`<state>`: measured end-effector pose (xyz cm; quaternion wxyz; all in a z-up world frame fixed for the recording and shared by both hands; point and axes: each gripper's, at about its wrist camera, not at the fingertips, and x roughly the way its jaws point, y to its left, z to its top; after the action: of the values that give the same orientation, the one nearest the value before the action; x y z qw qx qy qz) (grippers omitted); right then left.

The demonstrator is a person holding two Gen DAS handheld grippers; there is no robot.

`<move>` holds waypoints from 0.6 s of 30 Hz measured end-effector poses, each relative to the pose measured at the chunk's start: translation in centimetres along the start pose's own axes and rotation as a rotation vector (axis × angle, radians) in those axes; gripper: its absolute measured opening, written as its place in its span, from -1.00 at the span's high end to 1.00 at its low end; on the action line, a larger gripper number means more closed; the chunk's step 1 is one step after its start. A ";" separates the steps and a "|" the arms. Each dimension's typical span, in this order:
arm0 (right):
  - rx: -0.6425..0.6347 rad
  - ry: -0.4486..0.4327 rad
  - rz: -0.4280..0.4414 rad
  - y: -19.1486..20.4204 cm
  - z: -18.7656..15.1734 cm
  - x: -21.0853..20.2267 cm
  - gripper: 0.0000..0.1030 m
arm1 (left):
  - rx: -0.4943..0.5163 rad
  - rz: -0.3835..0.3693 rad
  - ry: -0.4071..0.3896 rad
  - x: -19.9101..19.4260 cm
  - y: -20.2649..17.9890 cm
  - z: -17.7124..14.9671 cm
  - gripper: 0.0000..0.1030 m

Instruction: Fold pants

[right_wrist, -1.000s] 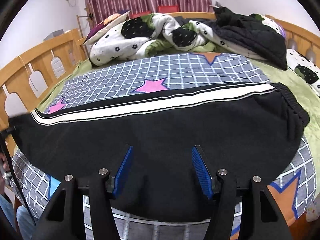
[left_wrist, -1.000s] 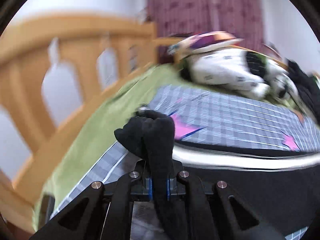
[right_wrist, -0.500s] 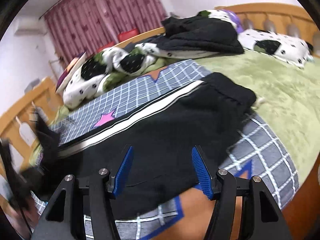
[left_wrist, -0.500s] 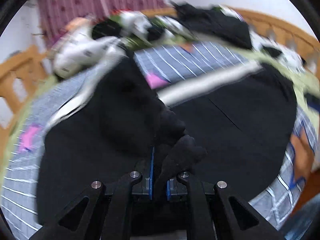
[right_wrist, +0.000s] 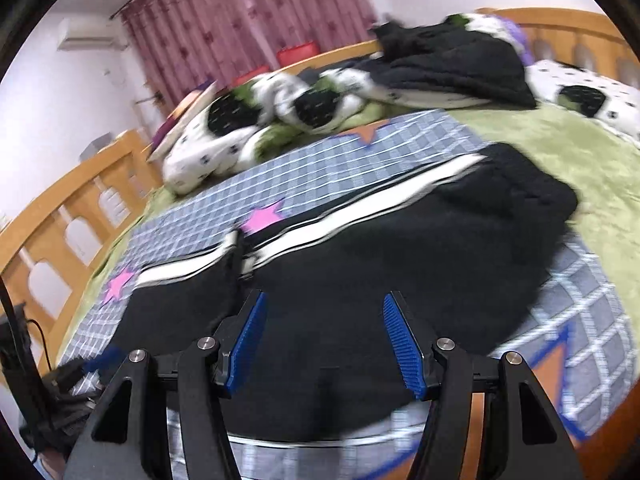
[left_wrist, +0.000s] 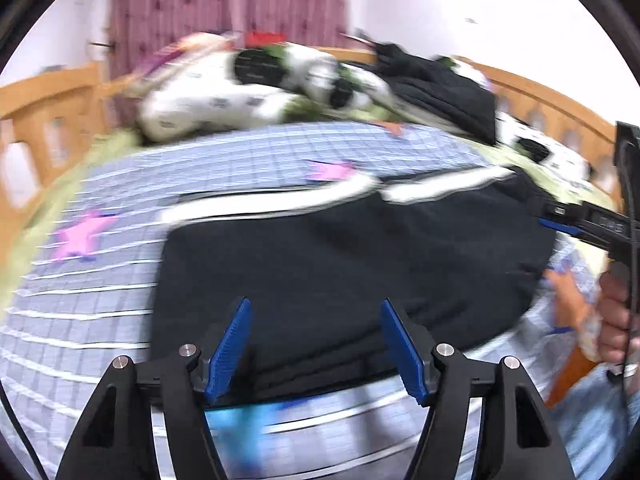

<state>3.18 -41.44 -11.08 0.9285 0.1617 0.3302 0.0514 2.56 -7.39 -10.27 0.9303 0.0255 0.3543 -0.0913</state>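
1. Lying on the grey checked star-print blanket [right_wrist: 592, 280] of the bed, the black fleece pants with a white side stripe [right_wrist: 400, 264] are folded over on themselves.
2. Left tool [left_wrist: 316, 340] has just been opening; its blue pads stand spread, with nothing pinched between them.
3. Right tool [right_wrist: 322, 338] hovers spread over the cloth, gripping nothing.
4. Risk: the loose upper layer could slide askew, since nothing pins it, leaving stripe edges misaligned.

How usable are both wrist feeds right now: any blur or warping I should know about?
Left wrist view: heavy motion blur smears the bedding and the pants; the left gripper stays sharp. Right wrist view: milder blur, pants' white stripe streaked; the right gripper crisp. Both views: fisheye bending, dark corners.
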 end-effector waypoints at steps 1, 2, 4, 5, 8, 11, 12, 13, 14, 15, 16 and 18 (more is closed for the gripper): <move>-0.012 0.014 0.021 0.9 -0.1 0.5 -0.18 | -0.007 0.024 0.009 -0.3 1.4 -0.5 -0.26; -0.027 0.036 0.052 2.2 -0.2 1.2 -0.18 | -0.017 0.039 0.032 -0.5 3.1 -1.2 -0.26; -0.055 0.076 0.090 4.4 -0.6 2.5 -0.18 | -0.042 0.026 0.071 -1.0 5.9 -2.6 -0.26; -0.071 0.096 0.097 5.5 -0.9 3.2 -0.18 | -0.063 0.017 0.084 -1.3 7.4 -3.7 -0.26; -0.105 0.161 0.105 8.0 -1.8 5.4 -0.14 | -0.086 0.012 0.111 -1.7 9.5 -6.1 -0.26; -0.110 0.234 0.088 9.2 -2.9 7.9 -0.04 | -0.085 0.013 0.121 -0.8 10.4 -6.3 -0.26; -0.109 0.248 0.083 9.3 -3.1 8.4 0.09 | -0.081 0.014 0.122 -0.3 10.3 -6.1 -0.26; -0.109 0.274 0.078 9.4 -3.6 9.1 0.34 | -0.079 0.018 0.126 0.2 10.2 -6.1 -0.26; -0.113 0.297 0.066 9.6 -4.0 9.6 0.40 | -0.074 0.024 0.135 0.5 10.0 -6.1 -0.26; -0.123 0.294 0.046 9.4 -4.2 9.6 0.49 | -0.069 0.028 0.139 1.0 9.8 -6.0 -0.26; -0.135 0.285 0.044 9.4 -4.3 9.3 0.58 | -0.065 0.030 0.134 1.2 9.6 -6.0 -0.26; -0.142 0.259 0.074 9.4 -4.1 8.2 0.65 | -0.074 0.017 0.114 0.9 9.9 -6.0 -0.26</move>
<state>7.09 -29.86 -15.79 0.8848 0.0998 0.4364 0.1291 1.17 2.84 -15.49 0.9096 -0.0009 0.4098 -0.0687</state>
